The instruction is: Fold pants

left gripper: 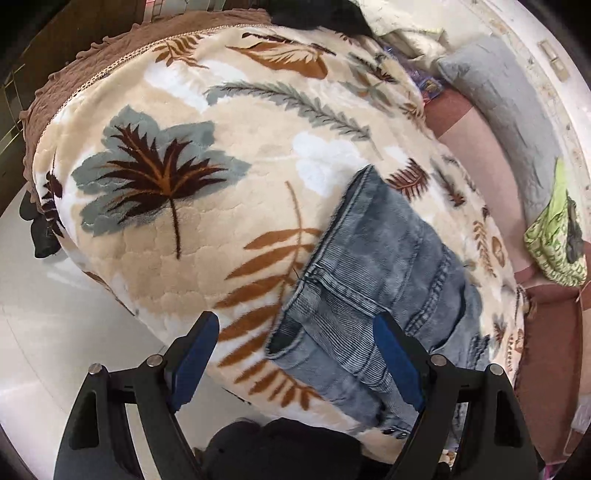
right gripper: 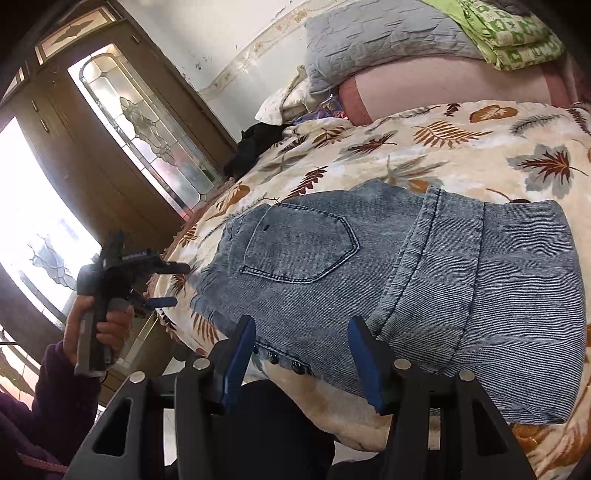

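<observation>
The folded blue denim pants (left gripper: 373,280) lie on the leaf-print blanket (left gripper: 207,206) near the bed's front edge. In the right wrist view the pants (right gripper: 369,266) show a back pocket and a leg end folded over the top. My left gripper (left gripper: 295,354) is open and empty above the blanket, its right finger over the pants' edge. It also shows in the right wrist view (right gripper: 170,284), held off the bed's left side. My right gripper (right gripper: 301,354) is open and empty, just above the pants' near edge with the rivets.
A grey pillow (right gripper: 384,33), a pink bolster (right gripper: 443,88) and a green cloth (right gripper: 513,37) lie at the bed's far side. A black garment (right gripper: 255,144) sits at the far corner. A wooden door with glass (right gripper: 140,122) stands left. White floor (left gripper: 48,302) lies beside the bed.
</observation>
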`<act>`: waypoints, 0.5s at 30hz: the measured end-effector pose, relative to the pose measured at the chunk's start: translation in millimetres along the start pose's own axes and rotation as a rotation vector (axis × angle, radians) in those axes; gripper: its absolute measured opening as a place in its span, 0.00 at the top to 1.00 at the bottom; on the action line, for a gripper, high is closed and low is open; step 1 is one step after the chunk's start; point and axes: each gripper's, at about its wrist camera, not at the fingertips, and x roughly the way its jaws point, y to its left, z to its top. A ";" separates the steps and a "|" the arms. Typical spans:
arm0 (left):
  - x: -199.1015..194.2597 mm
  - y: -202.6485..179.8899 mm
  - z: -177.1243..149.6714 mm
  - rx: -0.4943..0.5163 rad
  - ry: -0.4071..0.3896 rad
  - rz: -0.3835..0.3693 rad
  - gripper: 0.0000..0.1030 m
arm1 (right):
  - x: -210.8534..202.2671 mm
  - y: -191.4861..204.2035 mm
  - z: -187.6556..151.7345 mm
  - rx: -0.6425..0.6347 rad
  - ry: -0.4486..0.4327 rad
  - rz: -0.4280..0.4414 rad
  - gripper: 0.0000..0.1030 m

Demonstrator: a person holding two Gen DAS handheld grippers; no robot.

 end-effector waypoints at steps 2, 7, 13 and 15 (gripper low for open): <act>-4.3 -5.7 -3.3 0.019 -0.022 0.004 0.17 | -1.3 -0.3 0.0 0.000 -0.004 0.006 0.46; 18.5 -7.3 -11.6 0.015 0.056 0.044 0.17 | -1.9 -3.2 0.6 0.016 -0.007 0.015 0.46; 42.7 -6.4 -10.8 -0.059 0.117 -0.021 0.17 | -1.9 -3.3 0.3 0.015 -0.006 0.017 0.46; 44.8 -8.6 -11.0 -0.053 0.119 -0.036 0.21 | -1.9 -4.5 0.4 0.021 -0.006 0.018 0.46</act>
